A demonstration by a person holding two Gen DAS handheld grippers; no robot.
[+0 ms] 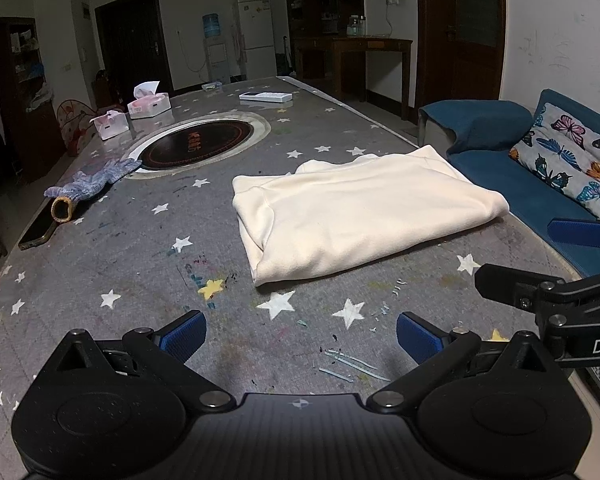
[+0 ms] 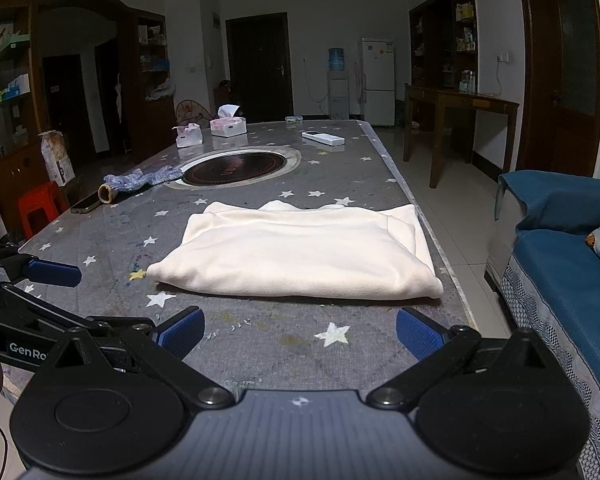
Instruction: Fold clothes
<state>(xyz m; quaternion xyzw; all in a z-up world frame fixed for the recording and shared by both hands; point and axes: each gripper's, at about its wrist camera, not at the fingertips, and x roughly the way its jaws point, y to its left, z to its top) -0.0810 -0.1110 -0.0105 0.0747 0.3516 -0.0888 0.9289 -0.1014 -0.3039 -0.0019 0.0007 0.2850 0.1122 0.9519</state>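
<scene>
- Both our hand-held grippers sit nearest: left hand-held gripper (image 1: pixel 301 333) and right hand-held gripper (image 2: pixel 300 332), each spread wide with nothing held, hovering over the star-print tabletop (image 1: pixel 148 280).
- Cream garment (image 2: pixel 300 256) lies at 12 o'clock in the right view, 1 o'clock in the left, already folded into a compact layered rectangle near the tabletop's right edge.
- We judge folding mostly done; maybe one last fold or tidy left.
- Grey glove (image 1: pixel 94 178) at 10 o'clock, well apart.

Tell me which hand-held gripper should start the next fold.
Probably the right hand-held gripper: open, with the cream garment's near folded edge straight ahead. The left hand-held gripper, also open, faces bare table, garment off to its right.
</scene>
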